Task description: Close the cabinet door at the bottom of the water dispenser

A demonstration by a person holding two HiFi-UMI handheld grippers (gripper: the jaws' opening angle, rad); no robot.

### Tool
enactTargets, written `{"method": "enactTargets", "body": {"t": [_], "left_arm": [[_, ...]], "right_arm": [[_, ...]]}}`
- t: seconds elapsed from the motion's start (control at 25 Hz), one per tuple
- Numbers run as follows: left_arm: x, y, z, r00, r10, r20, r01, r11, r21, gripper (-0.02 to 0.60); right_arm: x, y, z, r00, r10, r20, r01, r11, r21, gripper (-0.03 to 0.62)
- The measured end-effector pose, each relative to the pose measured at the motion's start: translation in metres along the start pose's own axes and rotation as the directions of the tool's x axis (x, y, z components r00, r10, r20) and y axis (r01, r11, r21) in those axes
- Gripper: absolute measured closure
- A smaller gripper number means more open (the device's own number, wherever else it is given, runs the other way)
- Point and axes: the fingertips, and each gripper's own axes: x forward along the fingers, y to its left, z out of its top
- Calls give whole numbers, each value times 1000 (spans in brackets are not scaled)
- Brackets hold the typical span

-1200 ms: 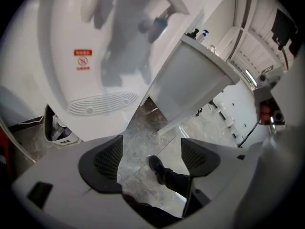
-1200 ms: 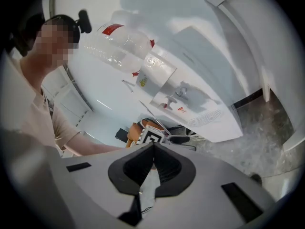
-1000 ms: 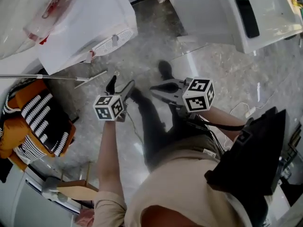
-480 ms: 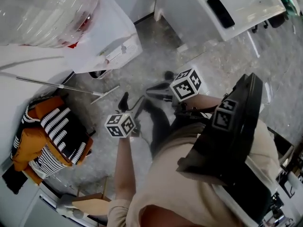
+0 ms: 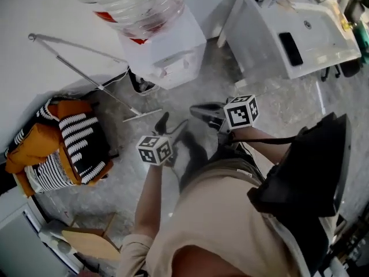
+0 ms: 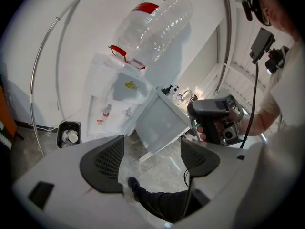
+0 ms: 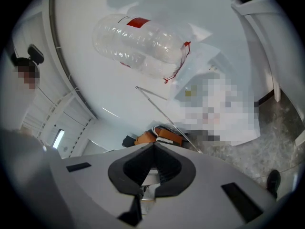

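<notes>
Grey floor [image 5: 197, 93] before water dispenser [image 5: 173, 53]

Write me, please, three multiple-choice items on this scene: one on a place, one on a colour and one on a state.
1. In the head view, on which side of the water dispenser is the striped garment?
A) left
B) right
C) on top

2. The band on the bottle is
A) blue
B) red
C) green

3. The jaws stand
A) both apart
B) left gripper apart, right gripper together
C) left together, right apart

Answers:
1 A, the garment sits near the picture's left edge.
2 B, red shows on the clear bottle.
3 B, floor shows between the left jaws, and the right jaws meet.
</notes>
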Motion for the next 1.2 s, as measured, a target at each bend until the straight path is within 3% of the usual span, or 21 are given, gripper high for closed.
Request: {"method": "enactTargets", "body": {"t": [0.28,0.52,0.76,0.88,1.0,1.2], "left_arm": [[-34,19,22,996,8,84,-6,1000,-15,215],[-49,35,41,988,22,151,-18,999,-30,215],[-63,37,60,979,-15,204,21,999,-31,215],[-67,28,64,974,-50,219,54,998,-13,215],[-71,23,53,979,-64,192,65,998,1,215],[-88,20,53,981,-67,184,65,998,19,216]], "right_arm": [[25,33,17,999,7,53,-3,997,-74,580],[34,63,37,994,3,108,24,970,-240,580],[47,106,36,987,70,143,-36,974,-223,580],[39,110,26,990,37,136,-5,973,-233,580],[26,101,13,985,5,170,21,988,-153,580],[32,113,4,980,41,196,-18,993,-118,580]]}}
